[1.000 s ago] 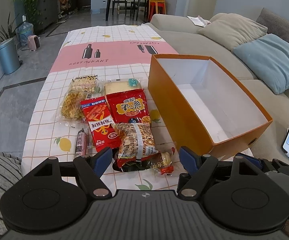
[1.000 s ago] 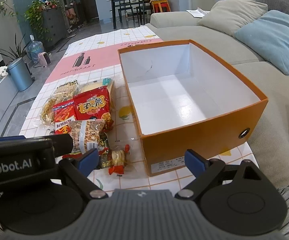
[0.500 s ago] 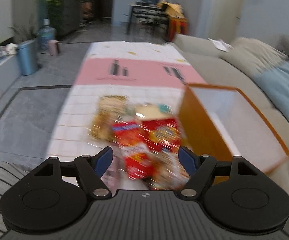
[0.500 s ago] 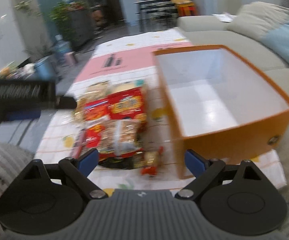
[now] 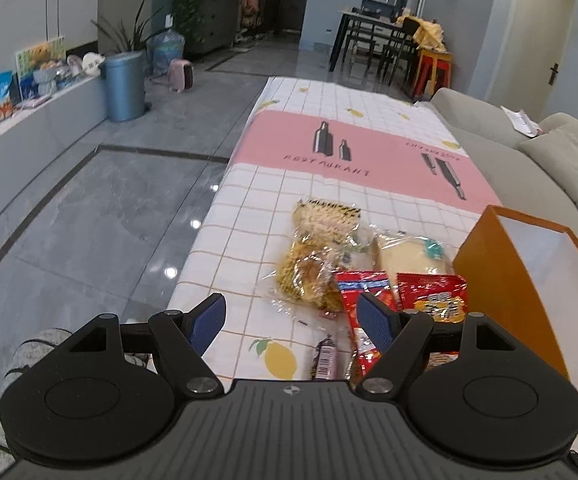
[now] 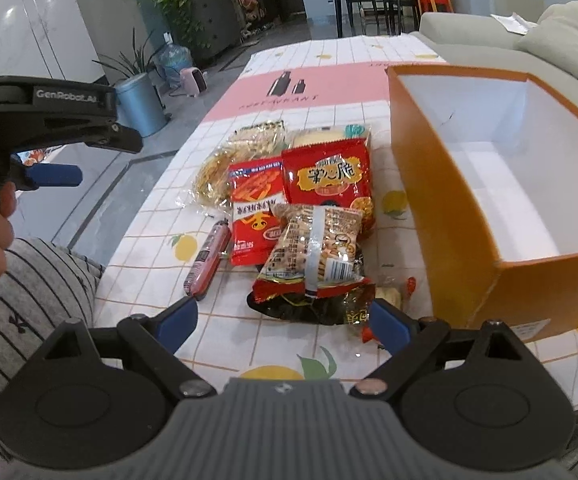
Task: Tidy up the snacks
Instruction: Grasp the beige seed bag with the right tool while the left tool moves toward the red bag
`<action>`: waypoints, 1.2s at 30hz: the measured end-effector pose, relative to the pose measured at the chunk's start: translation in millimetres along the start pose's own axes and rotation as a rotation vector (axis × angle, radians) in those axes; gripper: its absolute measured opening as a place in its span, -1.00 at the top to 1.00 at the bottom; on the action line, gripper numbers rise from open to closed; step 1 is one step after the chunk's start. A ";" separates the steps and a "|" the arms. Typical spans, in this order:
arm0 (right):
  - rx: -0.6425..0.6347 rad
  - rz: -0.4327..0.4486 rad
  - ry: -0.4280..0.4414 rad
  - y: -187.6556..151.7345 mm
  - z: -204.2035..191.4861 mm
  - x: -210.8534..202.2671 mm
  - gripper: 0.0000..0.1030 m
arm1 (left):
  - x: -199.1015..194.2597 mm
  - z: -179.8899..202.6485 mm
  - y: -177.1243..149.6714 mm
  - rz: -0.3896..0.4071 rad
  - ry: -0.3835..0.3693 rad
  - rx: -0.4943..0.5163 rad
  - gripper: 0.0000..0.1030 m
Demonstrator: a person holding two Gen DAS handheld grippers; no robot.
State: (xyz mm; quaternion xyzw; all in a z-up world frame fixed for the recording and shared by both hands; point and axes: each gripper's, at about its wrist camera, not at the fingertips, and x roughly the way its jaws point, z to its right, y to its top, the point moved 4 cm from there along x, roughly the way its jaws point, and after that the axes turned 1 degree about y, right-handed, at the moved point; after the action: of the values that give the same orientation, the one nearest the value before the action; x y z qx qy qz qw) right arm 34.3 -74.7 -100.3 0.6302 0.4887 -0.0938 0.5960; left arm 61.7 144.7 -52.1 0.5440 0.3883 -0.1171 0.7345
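Both grippers are hovering above the near end of the table [image 6: 341,64], each empty; the left gripper [image 5: 291,318] is standing with jaws spread wide, nothing between them, and the right gripper [image 6: 285,322] is likewise spread, nothing pinched.

The snacks are lying in a loose pile on the tablecloth; ahead of the right jaws, nearest, the peanut packet [image 6: 315,250] is resting on top of a dark wrapper; beyond it the two red packets [image 6: 289,192] are lying flat side by side; further off the clear noodle bags [image 6: 225,160] are sitting at the back; the thin sausage stick [image 6: 207,262] is lying just left of the pile; a small wrapped candy [image 6: 393,294] is sitting close to the right-hand jaw. The orange box [image 6: 441,216] is standing open and empty, right of the jaws.

Judgement: all packets are appearing light, soft and crinkly; film surfaces are likely slippery; contents are likely crushing under a hard squeeze. The peanut packet is offering the best hold across its narrow width, near the middle; the sausage stick is calling for a pinch across its shaft.
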 end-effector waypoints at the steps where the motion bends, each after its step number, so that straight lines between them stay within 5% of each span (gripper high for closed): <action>1: 0.004 -0.008 -0.001 0.5 0.3 3.1 -0.76 | 2.8 -1.8 0.3 -0.010 0.000 -0.002 -0.70; 22: -0.019 -0.044 -0.083 18.4 -1.6 54.7 -0.72 | 30.5 -52.3 -3.9 -0.187 -0.011 -0.100 -0.70; 27: -0.150 0.003 -0.233 30.7 -14.6 39.9 -0.65 | 26.5 -55.0 -2.2 -0.170 -0.012 -0.127 -0.69; 32: -0.226 -0.005 -0.246 46.8 -16.8 57.8 -0.65 | 27.6 -53.4 -1.7 -0.175 -0.025 -0.130 -0.69; 36: -0.181 -0.138 -0.202 46.9 -0.4 90.9 -0.22 | 28.2 -51.3 -2.8 -0.177 -0.023 -0.121 -0.69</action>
State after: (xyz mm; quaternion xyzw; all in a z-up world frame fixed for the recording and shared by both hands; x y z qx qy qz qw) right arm 114.1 -19.7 -132.9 0.5260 0.4749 -0.1529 0.6888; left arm 56.2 196.4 -79.2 0.4607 0.4327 -0.1643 0.7573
